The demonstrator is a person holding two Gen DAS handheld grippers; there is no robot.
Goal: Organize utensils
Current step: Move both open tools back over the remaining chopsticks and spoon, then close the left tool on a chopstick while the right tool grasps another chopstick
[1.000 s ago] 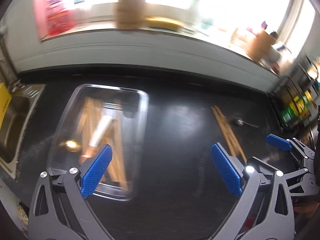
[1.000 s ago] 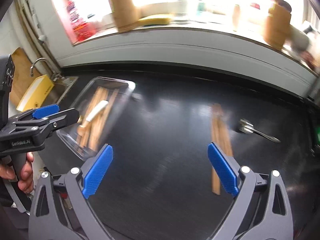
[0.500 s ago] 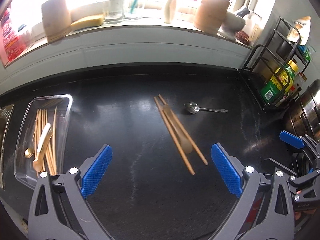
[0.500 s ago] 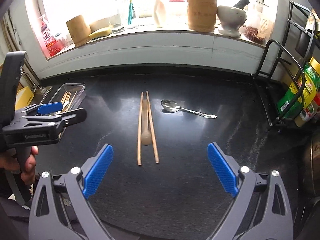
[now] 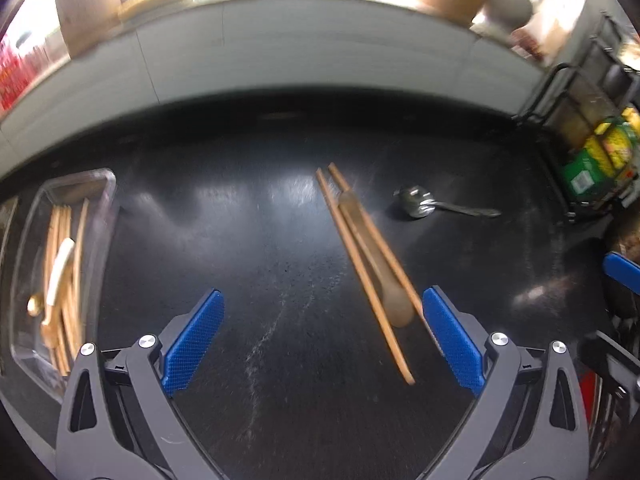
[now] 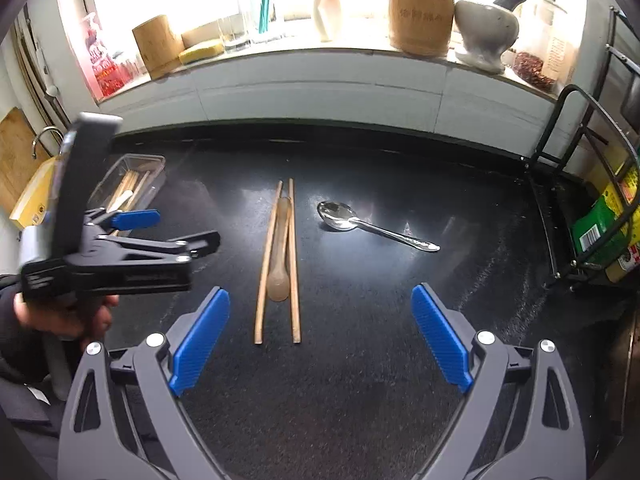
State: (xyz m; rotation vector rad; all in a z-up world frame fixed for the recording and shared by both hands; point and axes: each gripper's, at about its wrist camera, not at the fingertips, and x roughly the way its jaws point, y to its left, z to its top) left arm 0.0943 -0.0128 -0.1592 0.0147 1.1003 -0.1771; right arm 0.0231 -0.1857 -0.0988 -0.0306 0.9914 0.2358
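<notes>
Two wooden chopsticks lie on the black counter with a wooden spoon between them; they also show in the left wrist view. A metal spoon lies just to their right, and also shows in the left wrist view. A clear tray at the far left holds several chopsticks and a pale-handled utensil. My left gripper is open and empty, hovering near the chopsticks' near ends. My right gripper is open and empty, in front of the chopsticks.
The window sill holds a bamboo cup, a sponge, bottles, a wooden canister and a mortar. A black wire rack with green packages stands at the right. A sink lies at the far left.
My left gripper has swung right from over the tray and moved closer to the chopsticks. My right view has settled facing the chopsticks and spoon.
</notes>
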